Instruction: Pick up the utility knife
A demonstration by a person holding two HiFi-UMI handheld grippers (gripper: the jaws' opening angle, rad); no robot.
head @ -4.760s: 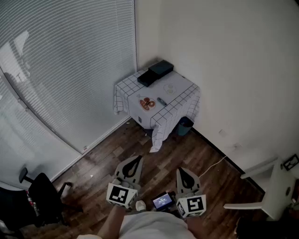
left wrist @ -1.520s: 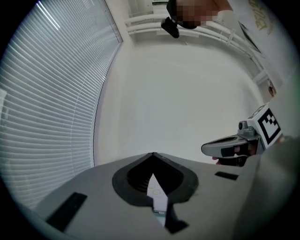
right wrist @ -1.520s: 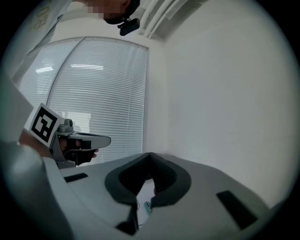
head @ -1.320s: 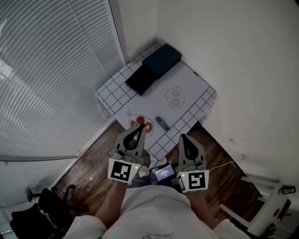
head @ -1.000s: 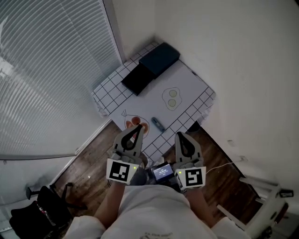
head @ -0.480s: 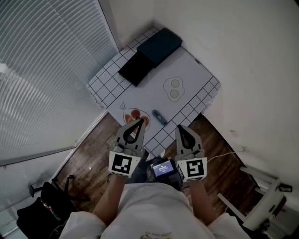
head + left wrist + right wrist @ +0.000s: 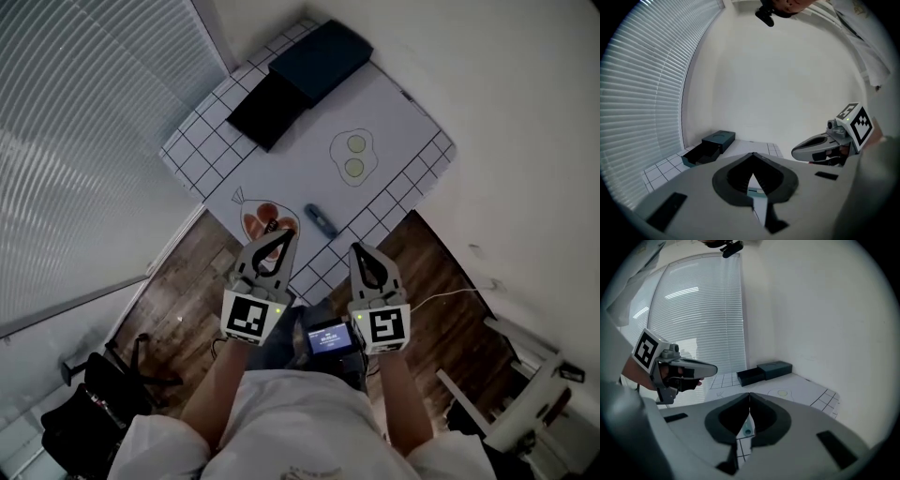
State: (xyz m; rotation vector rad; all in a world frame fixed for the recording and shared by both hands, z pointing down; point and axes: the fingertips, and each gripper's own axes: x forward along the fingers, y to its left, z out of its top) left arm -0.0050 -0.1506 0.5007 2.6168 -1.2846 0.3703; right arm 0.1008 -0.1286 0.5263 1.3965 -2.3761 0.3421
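Jaws of left tool (image 7: 279, 240) and right tool (image 7: 362, 255) together, now nearer utility knife (image 7: 321, 221).

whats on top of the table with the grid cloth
A black box, a teal box, a fried-egg print, a red-orange patch and the utility knife. The left gripper covers the patch's near edge. The cloth hides the tabletop itself.

Both forearms (image 7: 214, 389) reach forward; the left gripper (image 7: 284, 236) and the right gripper (image 7: 357, 250) sit side by side, tilted slightly down. Each has its jaws together, empty.
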